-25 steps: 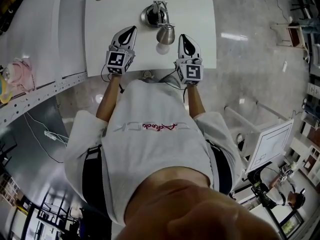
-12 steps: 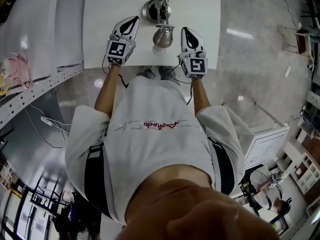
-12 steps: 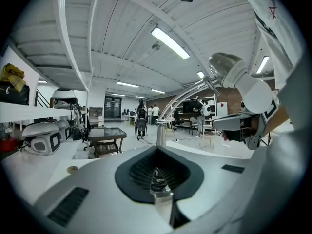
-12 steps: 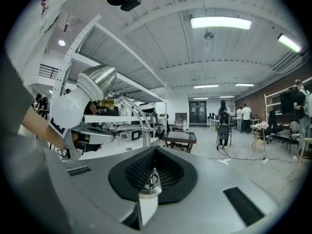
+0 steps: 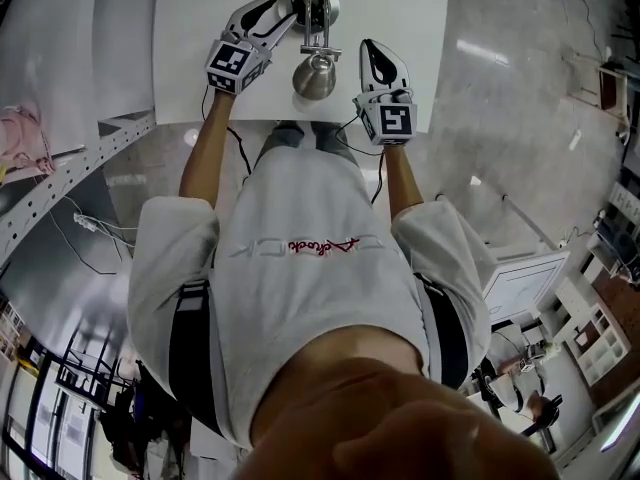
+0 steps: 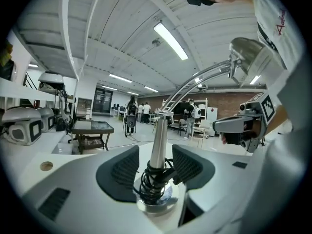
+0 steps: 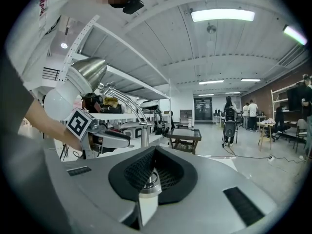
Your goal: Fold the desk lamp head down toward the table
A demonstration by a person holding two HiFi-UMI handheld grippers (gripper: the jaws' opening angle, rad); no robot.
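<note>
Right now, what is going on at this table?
A person works on a desk lamp on the white table with a claw in each hand. The left claw has just been opening, and the lamp's post stands between its pads, not squeezed. The right claw is shut and empty, beside the lamp head. The head is raised on its curved arm, not yet folded down.

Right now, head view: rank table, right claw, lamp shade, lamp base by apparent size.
1. table
2. right claw
3. lamp shade and lamp base: they look alike. The shade is raised nearer the camera and the base is partly covered, so I won't rank these two.
</note>
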